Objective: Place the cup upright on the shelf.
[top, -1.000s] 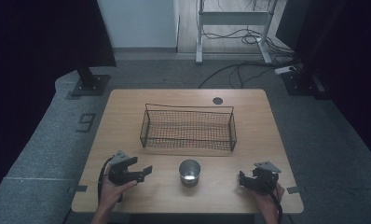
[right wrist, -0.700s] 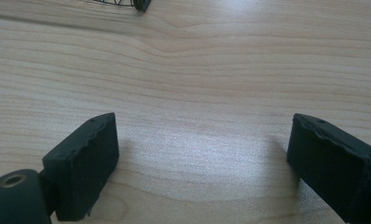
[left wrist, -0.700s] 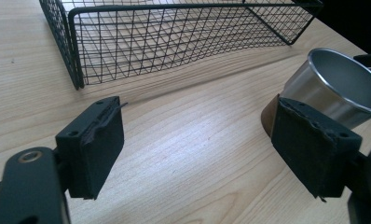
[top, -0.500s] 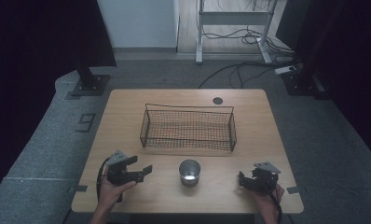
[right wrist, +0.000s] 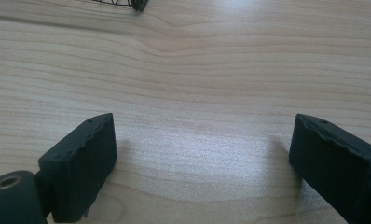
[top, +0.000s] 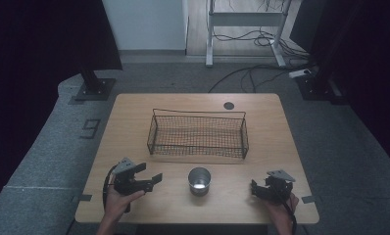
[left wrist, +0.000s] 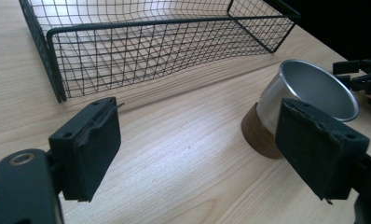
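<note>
Metal cup stands upright at tabletop front, w/ empty wire basket behind. Left tongs and right tongs, both wide and empty, flank it, apparently poised for pickup.

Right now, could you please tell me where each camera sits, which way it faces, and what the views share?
High view: above the person's side, facing forward and down on the table; shows both hands, left gripper and right gripper.
Left gripper view: rides the left gripper, facing the wire basket and metal cup between open jaws.
Right gripper view: rides the right gripper, facing bare wood.
Shared: basket and cup appear in the high and left gripper views.
</note>
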Available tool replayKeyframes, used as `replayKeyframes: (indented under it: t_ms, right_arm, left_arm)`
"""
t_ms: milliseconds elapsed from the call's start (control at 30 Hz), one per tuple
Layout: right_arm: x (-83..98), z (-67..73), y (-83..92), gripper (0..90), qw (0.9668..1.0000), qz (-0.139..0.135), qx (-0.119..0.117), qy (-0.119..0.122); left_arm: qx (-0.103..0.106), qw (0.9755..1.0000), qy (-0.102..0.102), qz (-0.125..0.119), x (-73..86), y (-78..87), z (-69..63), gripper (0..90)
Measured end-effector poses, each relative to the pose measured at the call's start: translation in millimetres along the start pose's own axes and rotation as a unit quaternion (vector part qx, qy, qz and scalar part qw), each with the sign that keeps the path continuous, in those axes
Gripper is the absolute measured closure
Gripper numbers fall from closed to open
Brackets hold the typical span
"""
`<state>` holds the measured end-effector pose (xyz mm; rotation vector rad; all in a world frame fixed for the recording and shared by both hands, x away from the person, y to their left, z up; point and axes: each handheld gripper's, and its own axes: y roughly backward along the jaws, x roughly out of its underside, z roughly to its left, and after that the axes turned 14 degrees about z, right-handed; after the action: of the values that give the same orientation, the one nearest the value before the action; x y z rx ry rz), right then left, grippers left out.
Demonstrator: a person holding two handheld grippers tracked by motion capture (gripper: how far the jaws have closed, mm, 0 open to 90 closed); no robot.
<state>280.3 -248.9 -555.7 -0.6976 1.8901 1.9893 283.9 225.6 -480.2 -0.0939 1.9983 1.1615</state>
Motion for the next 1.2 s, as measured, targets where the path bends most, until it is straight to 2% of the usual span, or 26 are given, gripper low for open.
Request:
replayKeyframes:
  t_ms: [467,733,1200]
  right_arm:
    - [-0.2,-0.2,-0.2,7.1,1.0000,0.000,0.001,-0.001]
    - [-0.3,-0.2,-0.3,7.2,1.0000,0.000,0.001,-0.002]
    - [-0.4,-0.2,-0.2,7.6,1.0000,0.000,0.000,-0.001]
  left_arm:
    - [0.017,0.9993,-0.029,0.014,-8.3,-13.3,-21.2,14.4]
    - [0.027,0.9980,-0.050,0.027,-10.9,-20.7,-36.3,14.2]
    - [0.031,0.9965,-0.066,0.040,-17.2,-34.5,-54.1,14.0]
